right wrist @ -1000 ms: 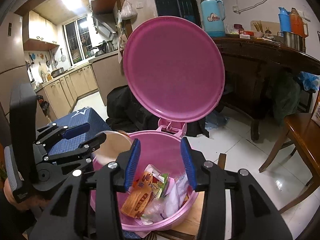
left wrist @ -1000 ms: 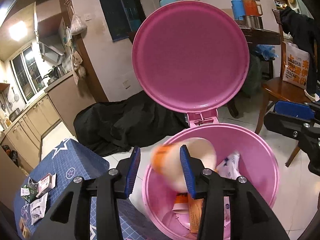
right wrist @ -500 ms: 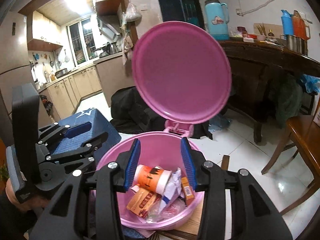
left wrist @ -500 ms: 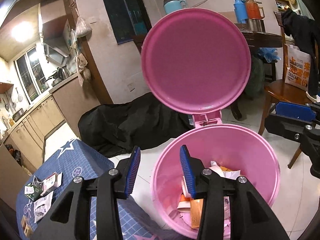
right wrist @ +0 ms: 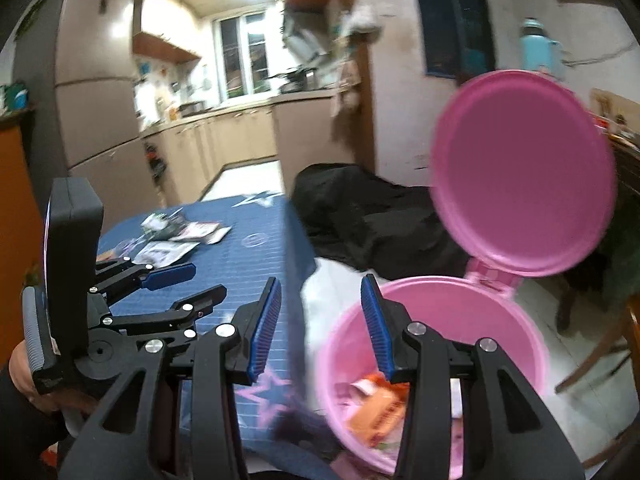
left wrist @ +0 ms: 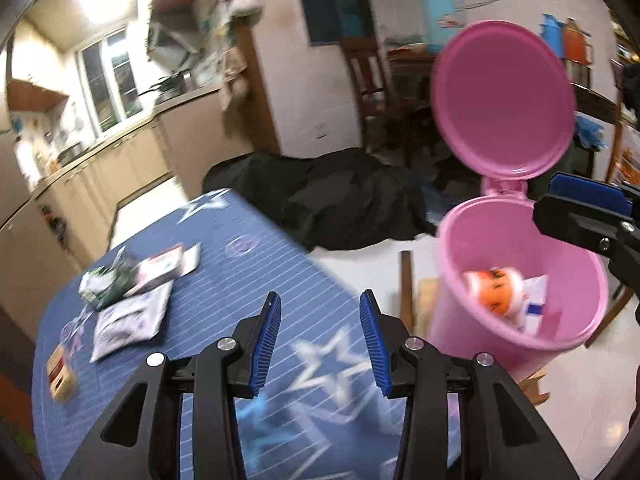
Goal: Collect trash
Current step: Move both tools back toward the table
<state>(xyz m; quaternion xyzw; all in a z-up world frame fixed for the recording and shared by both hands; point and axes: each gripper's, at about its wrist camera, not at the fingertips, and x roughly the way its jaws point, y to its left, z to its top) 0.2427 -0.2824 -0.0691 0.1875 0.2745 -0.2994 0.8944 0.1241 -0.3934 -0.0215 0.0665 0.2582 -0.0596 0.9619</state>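
While your left gripper [left wrist: 320,334] hangs over the blue star-patterned tablecloth [left wrist: 224,248] with its jaws spread and nothing between them, the trash you have left to gather lies ahead and to the left on that cloth. There is a white packet [left wrist: 130,320], a white and red wrapper [left wrist: 166,264] just beyond it, a crumpled green and white wrapper [left wrist: 106,286] beside those, and a small orange box [left wrist: 60,372] near the table's left edge. All are blurred, so their print cannot be read.

Your right gripper [right wrist: 322,326] is also spread wide and holds nothing. It sits above the gap between the table edge and the pink bin [right wrist: 528,328]. The bin stands just off the table's right side, with its lid [left wrist: 504,104] tipped up on the hinge. Inside lie an orange and white cup [left wrist: 494,290] and an orange packet [right wrist: 380,412] among other scraps.

From the right wrist view, your left gripper [right wrist: 176,284] is seen side-on over the cloth, between you and the wrappers [right wrist: 180,240].

Behind the table a black cloth heap [left wrist: 344,204] covers the floor. A wooden chair [right wrist: 600,344] stands just right of the bin, and a blue thermos [left wrist: 438,8] stands on the dark table further back.
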